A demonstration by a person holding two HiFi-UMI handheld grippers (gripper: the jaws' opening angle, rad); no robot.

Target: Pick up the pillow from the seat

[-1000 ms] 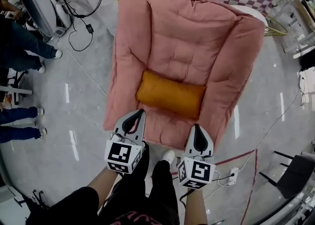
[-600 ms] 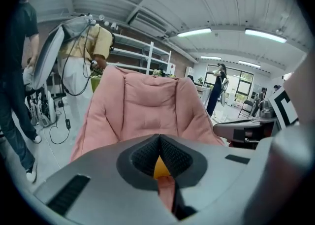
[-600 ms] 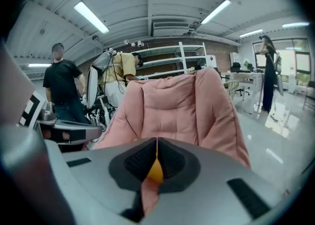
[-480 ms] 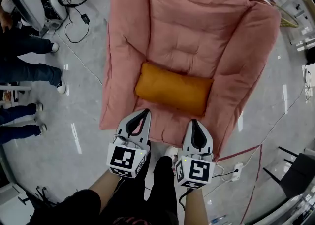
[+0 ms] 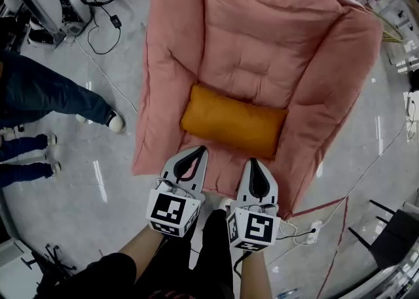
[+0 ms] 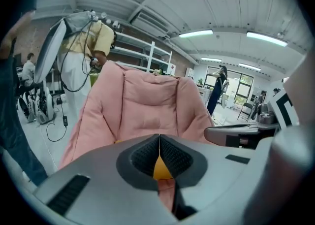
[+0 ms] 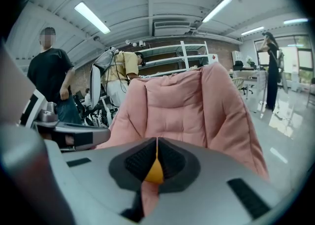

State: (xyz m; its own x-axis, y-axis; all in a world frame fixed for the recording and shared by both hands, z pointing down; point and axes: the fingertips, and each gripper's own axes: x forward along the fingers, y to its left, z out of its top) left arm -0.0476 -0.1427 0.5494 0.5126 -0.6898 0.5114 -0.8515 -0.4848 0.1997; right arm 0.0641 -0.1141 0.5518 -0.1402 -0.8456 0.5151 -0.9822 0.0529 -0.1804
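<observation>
The pillow lay on the seat of a pink armchair, at the front of the cushion, just ahead of both grippers. Its long axis ran across the seat from one armrest toward the other, the end on the head view's right sitting slightly nearer the person. It was orange, oblong and plump, with rounded corners and a smooth, softly creased cover. The armchair under it was thickly padded in matte pink fabric, quilted by stitched seams into puffy panels, with fat rolled armrests on either side.

The left gripper and the right gripper hovered side by side over the seat's front edge, pointing at the pillow but apart from it. Each one's grey jaws were pressed together with nothing clamped; in the gripper views only a sliver of orange showed through the small opening behind their ribbed black pads. A cube with square markers rode on the back of each.

Around the chair spread a glossy pale floor with streaked reflections. Black cables trailed across it at upper left, near a bystander's jeans-clad leg.
</observation>
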